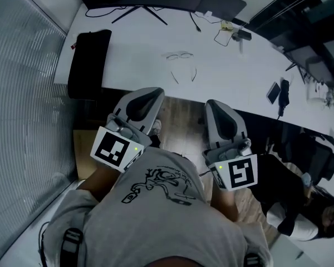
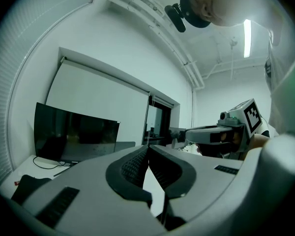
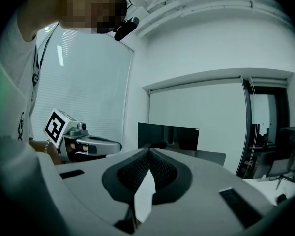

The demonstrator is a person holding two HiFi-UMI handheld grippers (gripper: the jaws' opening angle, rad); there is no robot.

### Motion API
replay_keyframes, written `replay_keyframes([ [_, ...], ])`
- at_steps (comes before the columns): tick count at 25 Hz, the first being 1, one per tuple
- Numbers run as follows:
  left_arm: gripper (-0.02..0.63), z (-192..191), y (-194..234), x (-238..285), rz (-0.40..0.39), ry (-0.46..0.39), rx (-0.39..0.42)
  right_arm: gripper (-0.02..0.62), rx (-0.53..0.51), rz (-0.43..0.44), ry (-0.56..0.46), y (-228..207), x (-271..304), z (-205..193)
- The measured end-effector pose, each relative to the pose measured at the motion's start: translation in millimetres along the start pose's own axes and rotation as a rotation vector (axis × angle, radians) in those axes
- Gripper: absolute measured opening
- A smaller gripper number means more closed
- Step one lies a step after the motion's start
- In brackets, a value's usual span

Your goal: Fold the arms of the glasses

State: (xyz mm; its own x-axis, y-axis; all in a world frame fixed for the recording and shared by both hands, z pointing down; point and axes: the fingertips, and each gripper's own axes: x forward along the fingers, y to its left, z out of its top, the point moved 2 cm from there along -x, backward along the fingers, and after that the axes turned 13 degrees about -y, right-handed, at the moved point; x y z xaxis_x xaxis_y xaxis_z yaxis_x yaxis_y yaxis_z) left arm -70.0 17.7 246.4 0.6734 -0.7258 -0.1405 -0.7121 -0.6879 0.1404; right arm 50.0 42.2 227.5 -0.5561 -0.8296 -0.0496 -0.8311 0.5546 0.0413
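Left gripper (image 1: 152, 95) and right gripper (image 1: 212, 104), jaws closed and empty, short of table (image 1: 234, 79) bearing glasses (image 1: 179, 55), 2 arms unfolded.

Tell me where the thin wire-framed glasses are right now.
In the head view, the thin wire-framed glasses lie on the white table, right of the black rectangular case and nearer the person than the black monitor stand.
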Motion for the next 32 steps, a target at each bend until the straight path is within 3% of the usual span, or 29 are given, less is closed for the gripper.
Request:
replay_keyframes([
  [5,0.021,-3,20,17,-0.015,-0.046,-0.011,0.009,0.007,-0.028,0.000,-9,19,-9],
  [12,0.023,-21,36,36,-0.037,-0.015,0.011,0.009,0.015,-0.048,0.017,-24,33,-28],
  [17,0.025,-52,43,47,-0.035,0.089,0.008,0.009,0.032,-0.069,0.031,-41,33,-50],
  [32,0.072,-144,80,79,-0.044,0.218,0.038,0.032,0.041,-0.116,0.118,-83,32,-136],
])
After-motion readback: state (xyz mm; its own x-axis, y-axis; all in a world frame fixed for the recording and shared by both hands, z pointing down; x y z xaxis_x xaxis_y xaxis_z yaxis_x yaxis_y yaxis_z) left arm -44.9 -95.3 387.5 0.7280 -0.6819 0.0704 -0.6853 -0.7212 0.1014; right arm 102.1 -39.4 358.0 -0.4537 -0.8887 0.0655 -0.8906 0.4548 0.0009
